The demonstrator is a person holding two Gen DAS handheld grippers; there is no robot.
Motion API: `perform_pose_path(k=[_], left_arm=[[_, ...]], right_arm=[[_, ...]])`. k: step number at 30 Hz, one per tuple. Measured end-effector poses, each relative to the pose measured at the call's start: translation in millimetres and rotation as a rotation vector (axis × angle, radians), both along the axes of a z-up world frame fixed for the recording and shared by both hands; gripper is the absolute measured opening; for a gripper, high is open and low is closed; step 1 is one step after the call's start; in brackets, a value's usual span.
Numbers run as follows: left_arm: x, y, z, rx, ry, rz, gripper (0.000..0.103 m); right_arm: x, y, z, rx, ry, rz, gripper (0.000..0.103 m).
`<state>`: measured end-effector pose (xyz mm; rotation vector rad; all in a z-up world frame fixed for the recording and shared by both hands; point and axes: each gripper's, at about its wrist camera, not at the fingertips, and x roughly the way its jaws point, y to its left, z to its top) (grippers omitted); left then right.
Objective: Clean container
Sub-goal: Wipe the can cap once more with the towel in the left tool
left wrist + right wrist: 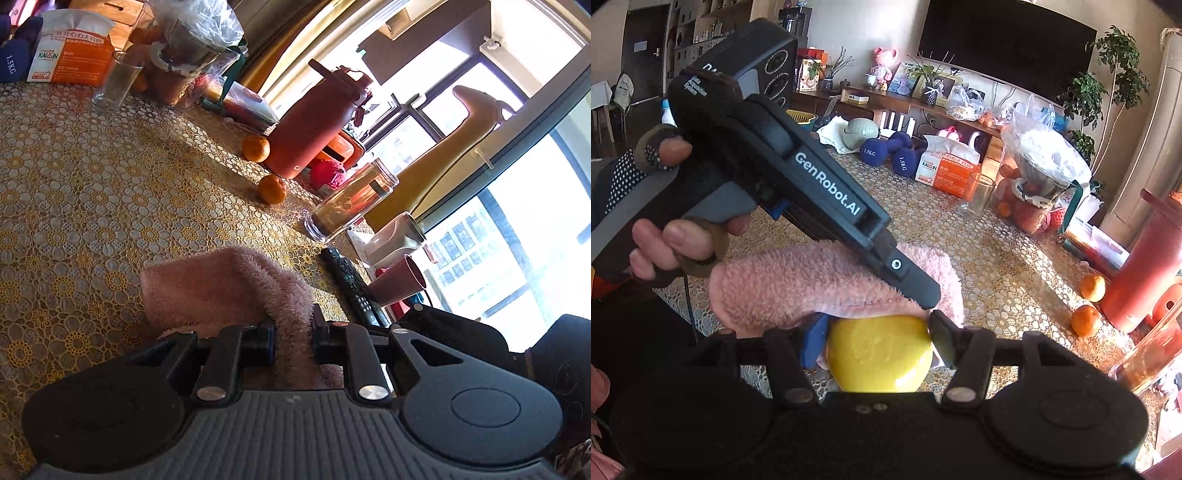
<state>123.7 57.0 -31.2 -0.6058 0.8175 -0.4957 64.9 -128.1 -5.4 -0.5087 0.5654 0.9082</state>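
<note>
**Non-Task Items on Table**

Red bottle point(310, 122) stands at 1 o'clock. Two oranges point(256, 148) lie just beside its base. Remote control point(347, 280) lies at 3 o'clock. Empty glass point(116, 79) stands at 11 o'clock, near orange-white pouch point(74, 55). Blue dumbbells point(886, 149) rest at 12 o'clock.

Cloth point(820, 280) lies on container point(879, 354), above the table point(997, 258).

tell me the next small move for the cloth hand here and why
Probably press the pink cloth down onto the yellow container and rub. The left gripper is shut on the cloth, which hangs just above the container, and the right gripper clamps the container from both sides. Whether cloth and container already touch is hard to tell.
</note>
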Motion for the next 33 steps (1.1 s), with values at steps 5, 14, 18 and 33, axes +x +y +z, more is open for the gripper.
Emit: perform_pose_path(k=[5,14,18,33], left_arm=[[5.0,3.7,-14.4,0.029,0.037,0.015,0.016],[3.2,15.8,-38.4,0.108,0.083,0.057,0.016],[-2.7,17.5,-40.0,0.184,0.068,0.067,0.017],[-29.0,17.1,-24.7,0.414,-0.034,0.126,0.045]], right_arm=[[0.5,0.3,-1.0,-0.001,0.003,0.002,0.059],[2.7,0.8,-1.1,0.003,0.009,-0.002,0.059],[4.7,1.0,-1.5,0.006,0.015,-0.009,0.059],[23.0,3.9,0.0,0.056,0.091,-0.113,0.059]])
